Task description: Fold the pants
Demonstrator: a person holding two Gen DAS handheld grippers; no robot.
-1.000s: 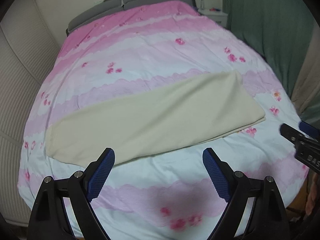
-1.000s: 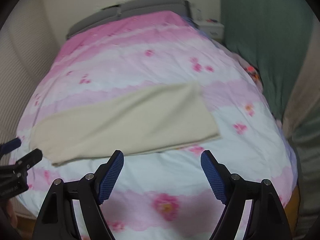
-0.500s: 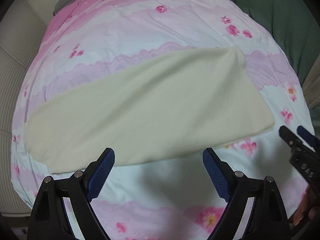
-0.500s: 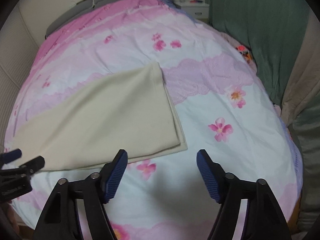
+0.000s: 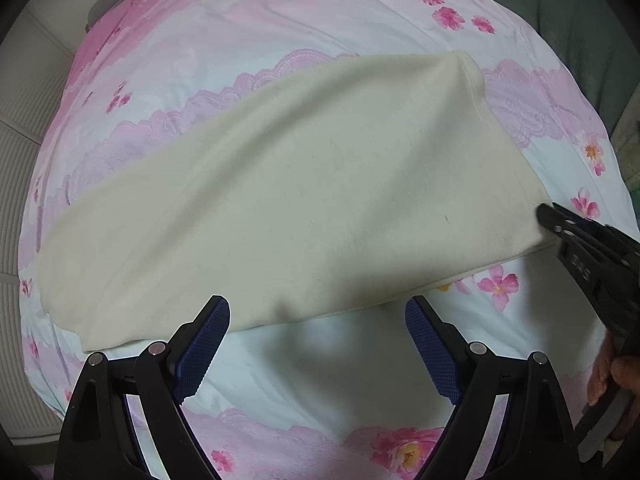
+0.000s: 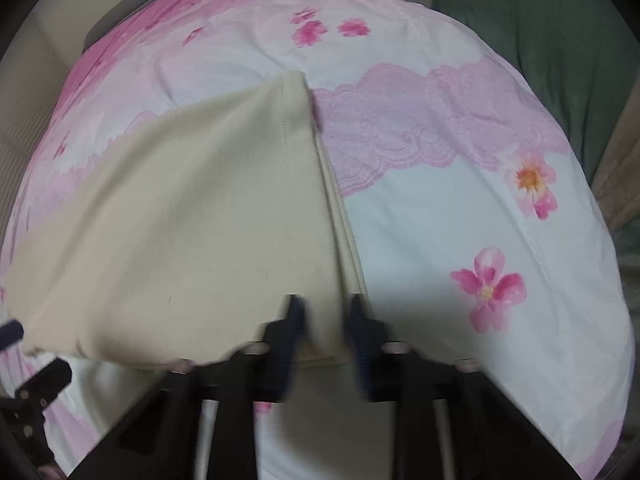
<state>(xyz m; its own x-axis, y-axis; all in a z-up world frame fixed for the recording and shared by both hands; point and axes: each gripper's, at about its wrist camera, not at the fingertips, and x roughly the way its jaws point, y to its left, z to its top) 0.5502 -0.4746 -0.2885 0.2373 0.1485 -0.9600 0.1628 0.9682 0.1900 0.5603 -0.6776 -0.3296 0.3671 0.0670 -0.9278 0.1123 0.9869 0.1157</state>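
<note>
Cream pants (image 5: 288,192), folded lengthwise into one long strip, lie flat across the pink flowered bedspread (image 5: 360,28), running from 8 o'clock to 2 o'clock in the left wrist view. The left gripper (image 5: 318,344) hangs at 6 o'clock with jaws spread wide, nothing between the blue pads (image 5: 204,344), just short of the pants' near edge. Over at 3 o'clock the right gripper (image 5: 548,216) is at the strip's right end. In the right wrist view, blurred, the right gripper (image 6: 326,332) has its jaws closing around the near corner of the layered hem, fabric between them. A green curtain (image 6: 540,32) hangs at 1 o'clock.
</note>
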